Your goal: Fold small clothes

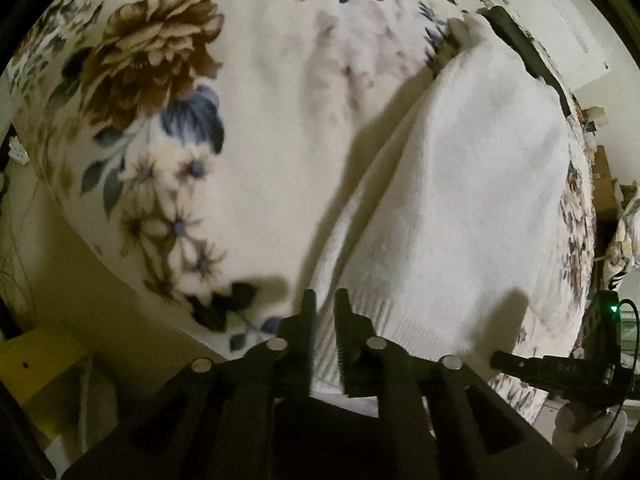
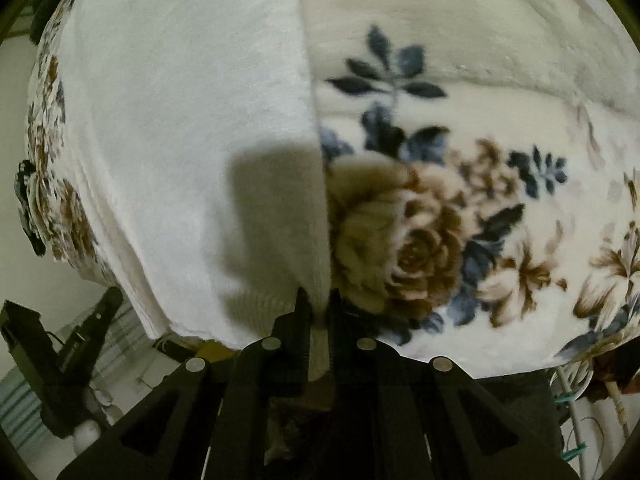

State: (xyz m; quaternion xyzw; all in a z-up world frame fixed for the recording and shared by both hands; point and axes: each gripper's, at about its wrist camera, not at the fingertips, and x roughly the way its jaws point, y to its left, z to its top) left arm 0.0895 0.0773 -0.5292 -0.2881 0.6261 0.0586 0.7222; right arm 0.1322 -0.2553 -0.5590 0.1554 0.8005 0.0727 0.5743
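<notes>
I judge the step in hand as a fold of the white knit garment (image 1: 460,184), which fills the centre and right of the left wrist frame and lies on the floral blanket (image 1: 160,80). My left gripper (image 1: 325,300), at bottom centre, has its jaws nearly closed on the ribbed hem. My right gripper (image 2: 318,298), at bottom centre of its own frame, is pinched tight on the hem's other corner. Both point forward, low over the near edge. The next move calls for lifting both corners evenly and carrying them toward the far edge.
</notes>
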